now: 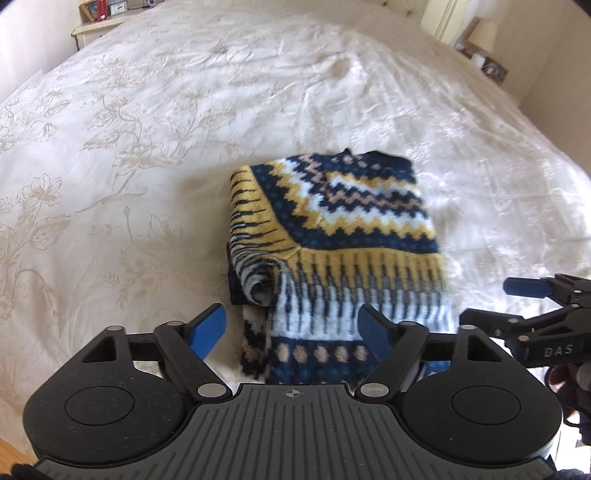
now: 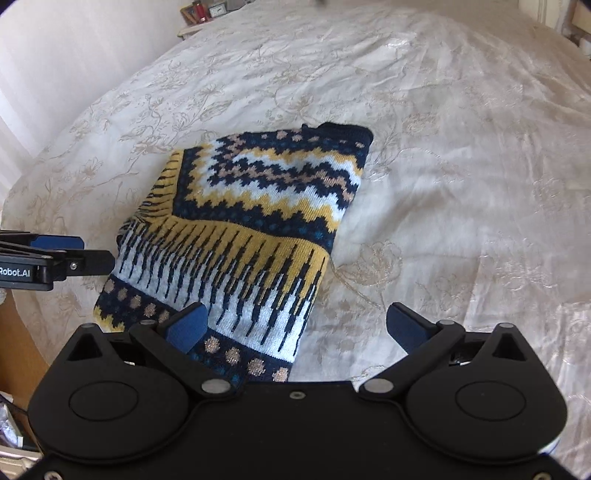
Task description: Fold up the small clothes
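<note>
A small knitted sweater (image 1: 332, 229) in navy, yellow and white zigzag bands lies folded into a rough rectangle on the cream bedspread (image 1: 147, 147); in the right wrist view the sweater (image 2: 251, 206) sits left of centre. My left gripper (image 1: 291, 326) hovers above the sweater's near edge, its blue pads wide apart and nothing between them. My right gripper (image 2: 295, 326) is also open and empty, over the sweater's near right corner. Each gripper shows in the other's view: the right gripper (image 1: 524, 291) at the right edge, the left gripper (image 2: 70, 247) at the left edge.
The bedspread (image 2: 461, 166) with a floral print stretches far around the sweater. A bedside table (image 1: 96, 29) with small items stands at the far left, a lamp (image 1: 484, 33) at the far right. Wooden floor (image 1: 11, 446) shows at the near left.
</note>
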